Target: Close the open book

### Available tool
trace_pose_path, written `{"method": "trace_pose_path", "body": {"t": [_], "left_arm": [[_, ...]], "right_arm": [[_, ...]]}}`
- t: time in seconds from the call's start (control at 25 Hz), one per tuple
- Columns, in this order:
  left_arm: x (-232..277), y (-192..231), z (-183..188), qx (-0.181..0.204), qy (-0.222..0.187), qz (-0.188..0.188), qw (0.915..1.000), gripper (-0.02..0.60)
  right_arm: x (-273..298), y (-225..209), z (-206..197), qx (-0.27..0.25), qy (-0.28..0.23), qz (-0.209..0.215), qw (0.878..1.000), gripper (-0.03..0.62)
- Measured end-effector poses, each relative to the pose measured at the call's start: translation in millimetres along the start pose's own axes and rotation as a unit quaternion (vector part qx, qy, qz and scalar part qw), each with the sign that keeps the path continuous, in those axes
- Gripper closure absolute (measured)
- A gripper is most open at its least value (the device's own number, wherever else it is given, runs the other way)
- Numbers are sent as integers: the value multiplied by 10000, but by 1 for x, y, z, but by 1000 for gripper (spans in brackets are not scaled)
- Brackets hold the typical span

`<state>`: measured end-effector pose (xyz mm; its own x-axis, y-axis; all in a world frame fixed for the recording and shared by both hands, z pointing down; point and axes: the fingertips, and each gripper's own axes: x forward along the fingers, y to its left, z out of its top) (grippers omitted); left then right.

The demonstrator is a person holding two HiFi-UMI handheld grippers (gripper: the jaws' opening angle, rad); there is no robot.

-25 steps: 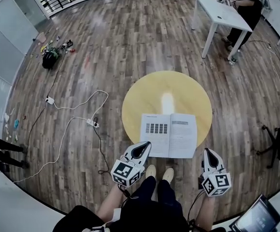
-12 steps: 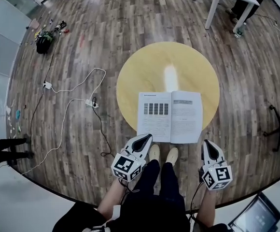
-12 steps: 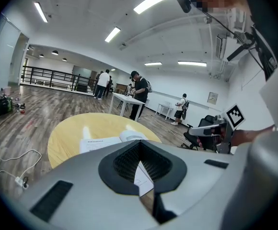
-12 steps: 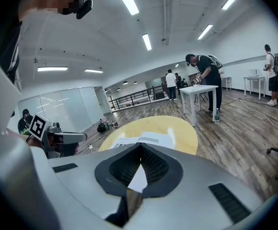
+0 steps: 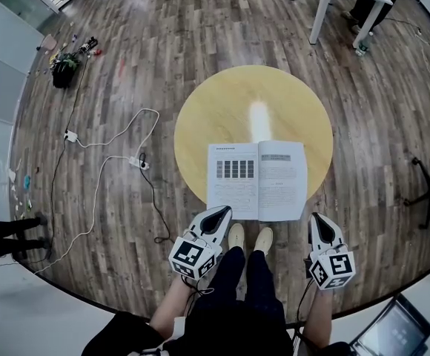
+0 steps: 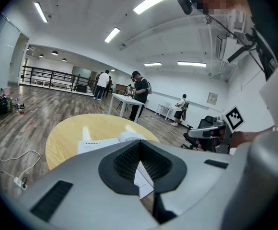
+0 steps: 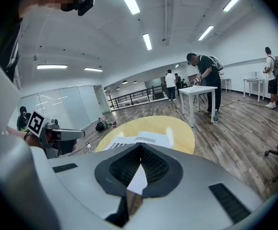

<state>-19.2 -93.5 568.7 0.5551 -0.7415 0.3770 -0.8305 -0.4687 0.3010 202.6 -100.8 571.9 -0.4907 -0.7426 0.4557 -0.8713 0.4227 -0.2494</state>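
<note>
Pages of the book (image 5: 257,180) are spread open and flat on the round yellow table (image 5: 230,102), at the side nearest the person, and its near corners are seen past the rim. The left gripper (image 5: 221,212) is held just short of the book's near left corner, its jaws clenched together with nothing between them. The right gripper (image 5: 316,219) is held just beside the near right corner, likewise clenched and empty. Neither is touching the book. A white cable (image 5: 100,188) is strewn over the wooden floor (image 5: 200,28) to the left of the table.
</note>
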Motion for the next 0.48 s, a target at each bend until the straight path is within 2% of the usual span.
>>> {"method": "trace_pose_path", "body": {"t": [0.12, 0.28, 0.32, 0.36, 0.44, 0.48], "left_arm": [[-1, 2, -2, -21, 14, 26, 10000, 583], [-1, 3, -4, -40, 39, 33, 10000, 583], [-1, 3, -4, -45, 44, 35, 10000, 583], [-1, 3, -5, -47, 46, 36, 10000, 583], [-1, 3, -6, -53, 51, 31, 10000, 583], [0, 3, -6, -58, 56, 28, 10000, 583]], "right_arm": [[3, -1, -5, 75, 57, 15, 10000, 597], [9, 1, -18, 238, 377, 181, 9988, 597], [11, 3, -22, 301, 462, 251, 9982, 552], [12, 4, -25, 351, 540, 305, 9975, 480], [14, 4, -32, 391, 658, 310, 9966, 465], [15, 3, -35, 413, 711, 279, 9962, 437]]}}
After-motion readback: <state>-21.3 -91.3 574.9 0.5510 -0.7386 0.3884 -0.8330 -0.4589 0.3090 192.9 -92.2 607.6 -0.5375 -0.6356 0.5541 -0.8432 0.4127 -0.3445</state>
